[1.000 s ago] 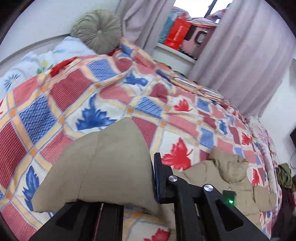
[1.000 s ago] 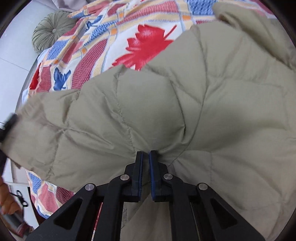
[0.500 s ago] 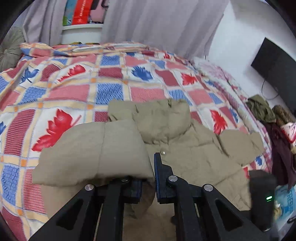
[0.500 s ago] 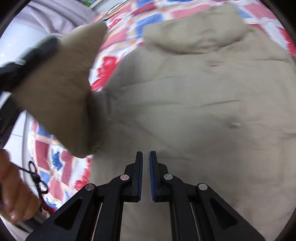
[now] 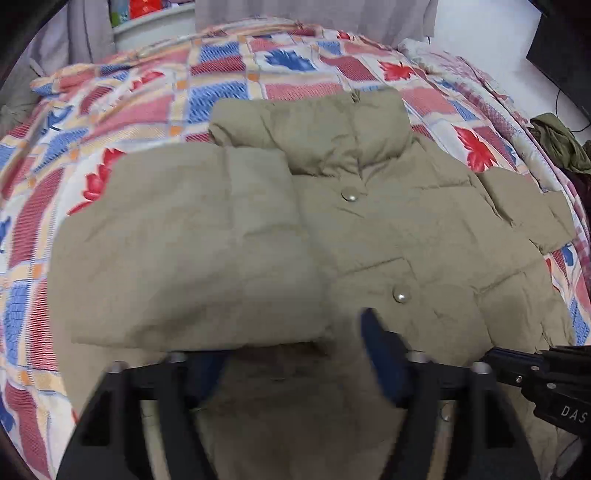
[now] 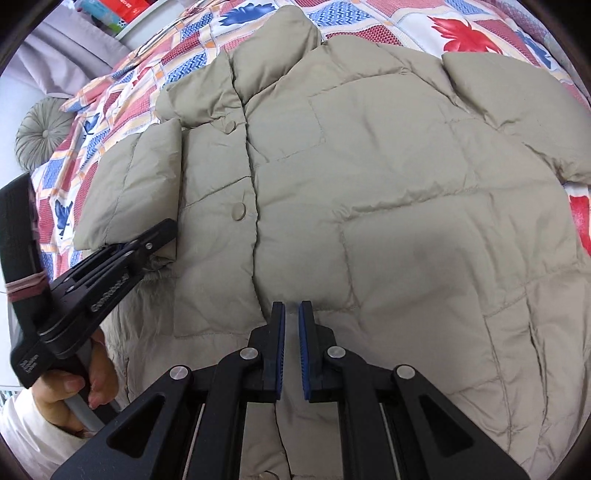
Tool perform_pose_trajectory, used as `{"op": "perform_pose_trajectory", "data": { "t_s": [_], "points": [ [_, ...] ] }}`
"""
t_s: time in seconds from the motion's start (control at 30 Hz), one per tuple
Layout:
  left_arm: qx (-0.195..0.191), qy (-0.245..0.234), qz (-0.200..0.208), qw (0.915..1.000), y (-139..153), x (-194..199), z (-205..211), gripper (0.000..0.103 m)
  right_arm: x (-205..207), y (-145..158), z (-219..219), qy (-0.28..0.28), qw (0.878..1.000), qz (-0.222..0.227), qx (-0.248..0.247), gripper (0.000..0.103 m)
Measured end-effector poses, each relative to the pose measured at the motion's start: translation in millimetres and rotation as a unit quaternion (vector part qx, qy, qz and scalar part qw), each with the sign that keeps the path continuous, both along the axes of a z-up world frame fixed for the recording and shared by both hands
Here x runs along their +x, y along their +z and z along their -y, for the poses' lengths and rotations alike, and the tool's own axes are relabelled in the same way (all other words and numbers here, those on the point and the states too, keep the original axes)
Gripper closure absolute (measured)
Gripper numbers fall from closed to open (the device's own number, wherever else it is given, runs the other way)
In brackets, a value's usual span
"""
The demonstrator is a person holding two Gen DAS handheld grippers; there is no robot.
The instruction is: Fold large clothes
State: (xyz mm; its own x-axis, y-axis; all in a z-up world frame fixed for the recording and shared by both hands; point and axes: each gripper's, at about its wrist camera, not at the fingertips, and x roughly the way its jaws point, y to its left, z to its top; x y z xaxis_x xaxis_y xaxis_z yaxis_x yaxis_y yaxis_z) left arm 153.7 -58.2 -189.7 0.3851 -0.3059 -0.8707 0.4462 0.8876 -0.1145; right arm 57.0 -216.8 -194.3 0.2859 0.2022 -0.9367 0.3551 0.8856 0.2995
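Note:
A beige puffer jacket point(image 6: 369, 177) lies front up on the patchwork bed, collar at the far side; it also shows in the left wrist view point(image 5: 424, 240). Its left sleeve point(image 5: 192, 251) is folded in over the body. My left gripper point(image 5: 295, 354) has its jaws wide apart at the sleeve's cuff; the left finger is hidden under the fabric. It also shows in the right wrist view point(image 6: 155, 240) at the sleeve's end. My right gripper point(image 6: 291, 310) is shut and empty, just above the jacket's front near the snap placket. The right sleeve point(image 6: 517, 99) lies spread out.
A red, blue and white patchwork quilt point(image 5: 229, 88) covers the bed. A round grey cushion point(image 6: 38, 133) lies at the head. Grey curtains point(image 5: 314, 11) and a windowsill with boxes stand behind. Dark clothes point(image 5: 561, 144) lie off the bed's right side.
My left gripper carried the sleeve over onto the jacket's front and its jaws have opened. My right gripper let go of the fabric and hovers over the front, shut.

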Motion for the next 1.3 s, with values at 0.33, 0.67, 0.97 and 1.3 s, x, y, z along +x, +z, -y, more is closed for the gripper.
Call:
{"op": "perform_pose_trajectory", "data": {
  "t_s": [0.33, 0.67, 0.97, 1.3],
  "points": [
    [-0.019, 0.148, 0.016, 0.9887, 30.3, 11.6, -125.0, 0.017, 23.2, 46.1, -43.8, 0.091, 0.988, 0.072, -0.102, 0.038],
    [-0.086, 0.219, -0.098, 0.9670, -30.7, 56.4, -207.0, 0.017, 73.1, 28.1, -182.8, 0.309, 0.883, 0.137, -0.324, 0.038],
    [-0.176, 0.195, -0.159, 0.9516, -49.0, 102.1, -195.2, 0.017, 100.4, 43.6, -121.1, 0.119, 0.945, 0.159, -0.258, 0.039],
    [-0.083, 0.092, -0.063, 0.9903, -4.3, 90.4, -134.4, 0.089, 65.2, -13.3, 27.3, -0.160, 0.985, 0.061, 0.033, 0.100]
  ]
}}
